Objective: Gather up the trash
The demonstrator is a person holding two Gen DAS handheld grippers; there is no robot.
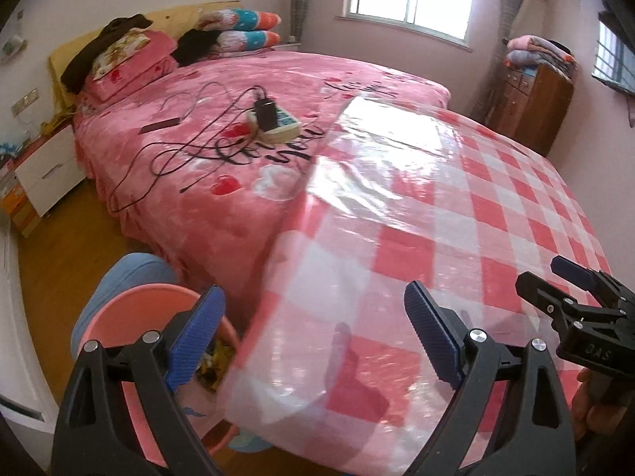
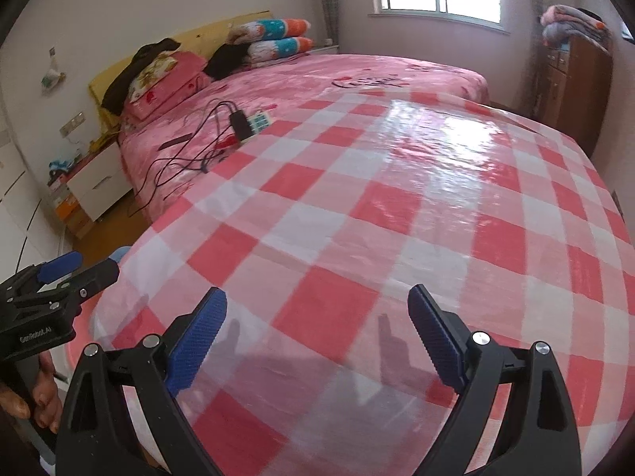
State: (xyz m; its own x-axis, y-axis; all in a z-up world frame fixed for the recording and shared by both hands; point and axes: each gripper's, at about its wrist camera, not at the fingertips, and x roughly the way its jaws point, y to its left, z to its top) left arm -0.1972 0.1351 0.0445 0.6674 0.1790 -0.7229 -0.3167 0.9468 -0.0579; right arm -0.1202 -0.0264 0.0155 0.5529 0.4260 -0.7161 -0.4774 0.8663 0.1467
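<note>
Pink bin (image 1: 119, 309) half hidden behind checked tablecloth (image 1: 416, 238)

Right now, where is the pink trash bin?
In the left wrist view, the pink trash bin sits lower left on the floor, beside the checked table, behind the left gripper.

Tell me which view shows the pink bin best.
Left wrist: the pink bin sits beside the checked table, rim and trash inside visible. Right wrist shows only a pink sliver of it behind the left gripper.
</note>
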